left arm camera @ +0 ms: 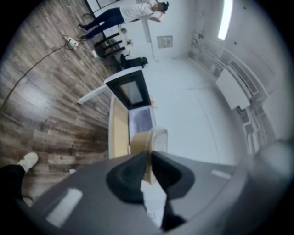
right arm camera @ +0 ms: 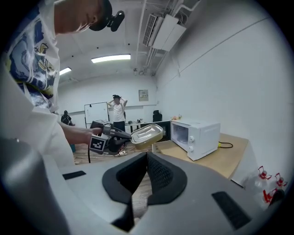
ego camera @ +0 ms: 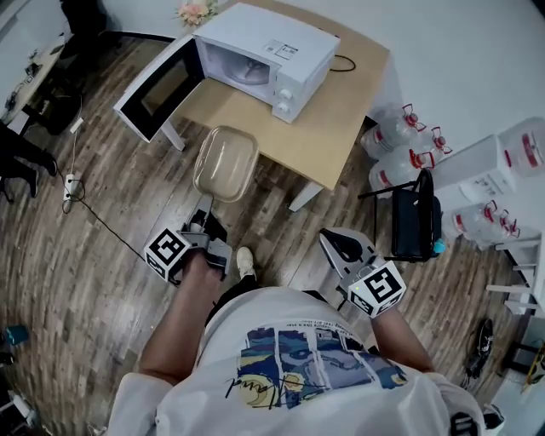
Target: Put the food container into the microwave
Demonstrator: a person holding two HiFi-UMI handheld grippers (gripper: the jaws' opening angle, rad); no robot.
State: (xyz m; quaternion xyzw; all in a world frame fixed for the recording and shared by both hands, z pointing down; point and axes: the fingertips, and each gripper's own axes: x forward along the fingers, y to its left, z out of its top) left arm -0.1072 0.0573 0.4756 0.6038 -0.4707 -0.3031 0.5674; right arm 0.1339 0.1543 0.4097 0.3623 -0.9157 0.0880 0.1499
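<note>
Now, left gripper (left arm camera: 149, 157) clamped on food container (left arm camera: 146, 140), microwave (left arm camera: 141, 120) ahead, right gripper (right arm camera: 147, 157) closed empty, its view showing both side-on.

One food container (ego camera: 226, 162) is counted, one microwave (ego camera: 272, 51), one table (ego camera: 332, 128), two grippers, left gripper (ego camera: 204, 209) and right gripper (ego camera: 330, 240), at least four water jugs (ego camera: 387, 132), one flower bunch (ego camera: 194, 11).

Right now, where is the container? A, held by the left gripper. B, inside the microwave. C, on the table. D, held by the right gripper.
A: the left gripper pinches the container by its edge, in the air short of the open microwave; the right gripper is shut and empty.
</note>
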